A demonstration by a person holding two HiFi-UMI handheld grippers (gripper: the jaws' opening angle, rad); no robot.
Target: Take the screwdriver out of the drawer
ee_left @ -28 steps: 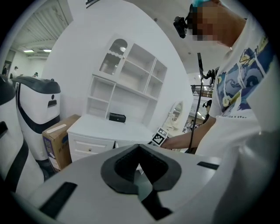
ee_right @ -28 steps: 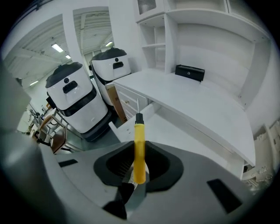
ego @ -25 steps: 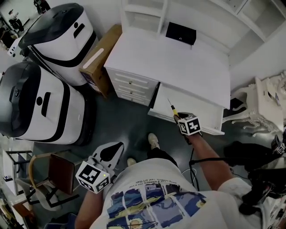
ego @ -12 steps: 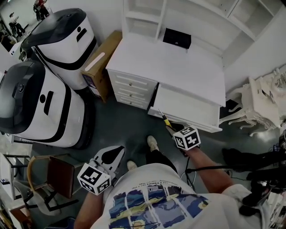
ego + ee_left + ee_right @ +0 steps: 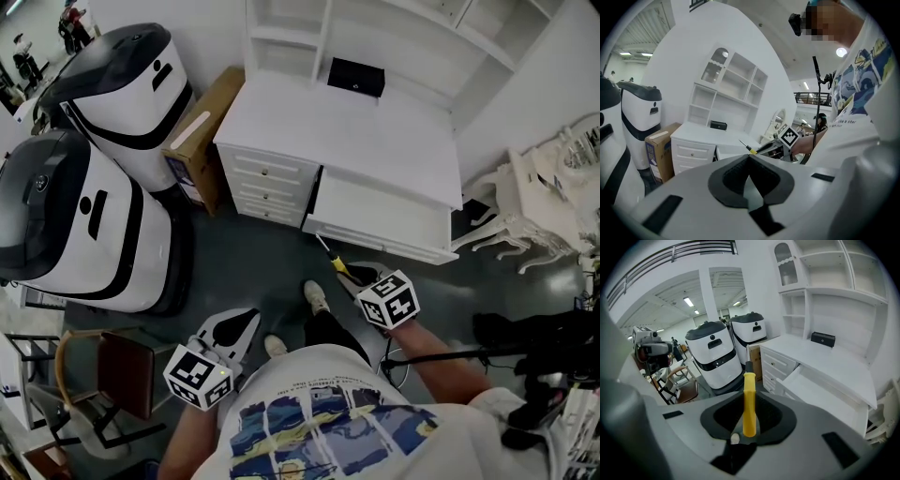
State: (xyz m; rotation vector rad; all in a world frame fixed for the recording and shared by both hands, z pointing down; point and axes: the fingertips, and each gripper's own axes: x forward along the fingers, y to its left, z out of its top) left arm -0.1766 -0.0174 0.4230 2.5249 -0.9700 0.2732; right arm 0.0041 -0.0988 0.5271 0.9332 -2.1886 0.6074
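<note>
Right tongs pinch the screwdriver by its yellow handle. The right gripper view shows the handle upright between the dark pads, its black collar past the tips. In the head view the thin shaft sticks out beyond the tongs, tip aimed toward the desk.

The screwdriver is out of the drawer, held in the air over the dark floor, just in front of the drawer's front edge. The drawer stands pulled out from under the desk top, beside a stack of three small drawers, all shut.

Left tongs are pressed together with nothing between them. They sit low at the person's left side, above the floor and well apart from the desk.

A black box sits at the back of the desk, under the white shelf unit. A cardboard box leans against the desk's left end. Two white-and-black machines stand left of it. A chair is near the lower left.
</note>
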